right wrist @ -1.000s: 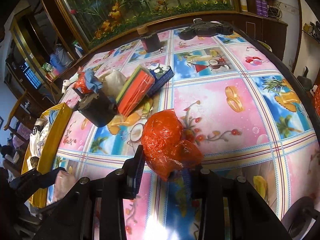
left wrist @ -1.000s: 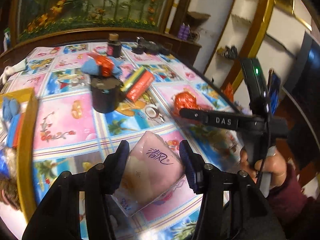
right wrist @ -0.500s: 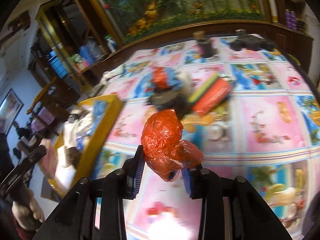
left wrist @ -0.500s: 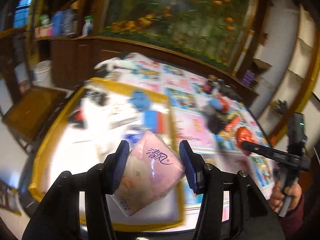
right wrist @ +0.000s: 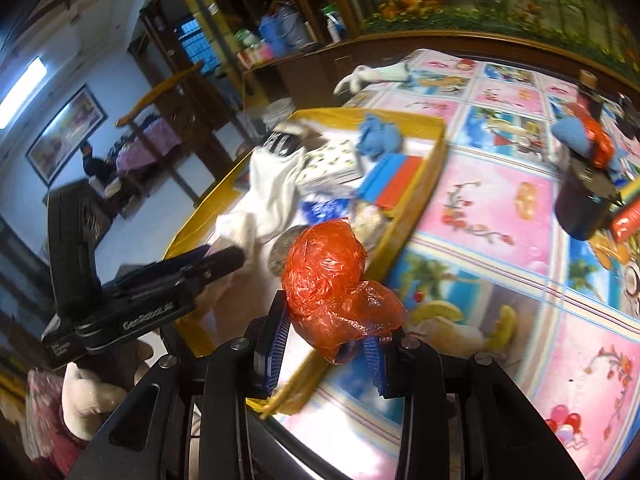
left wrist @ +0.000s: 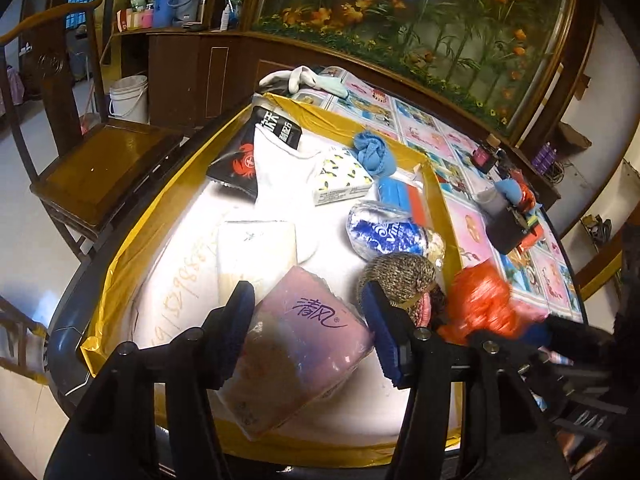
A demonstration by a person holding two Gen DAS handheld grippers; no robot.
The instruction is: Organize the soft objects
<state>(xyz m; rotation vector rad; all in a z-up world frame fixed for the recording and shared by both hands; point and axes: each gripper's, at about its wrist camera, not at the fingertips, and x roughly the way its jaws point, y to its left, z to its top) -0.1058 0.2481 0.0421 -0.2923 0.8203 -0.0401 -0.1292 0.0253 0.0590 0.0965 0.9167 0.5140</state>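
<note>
My left gripper is shut on a pink tissue pack and holds it above the near end of the gold-rimmed tray. My right gripper is shut on a crumpled orange plastic bag, held over the tray's near right rim. The bag also shows blurred in the left wrist view. The left gripper body shows at the left of the right wrist view.
The tray holds a white sock, a black snack packet, a blue tissue roll, a knitted hat, a blue cloth and sponges. A black cup stands on the patterned tablecloth. A wooden chair stands left.
Both grippers have swung left from over the tablecloth to the tray, each still holding its object. The right gripper has come close beside the left one.
</note>
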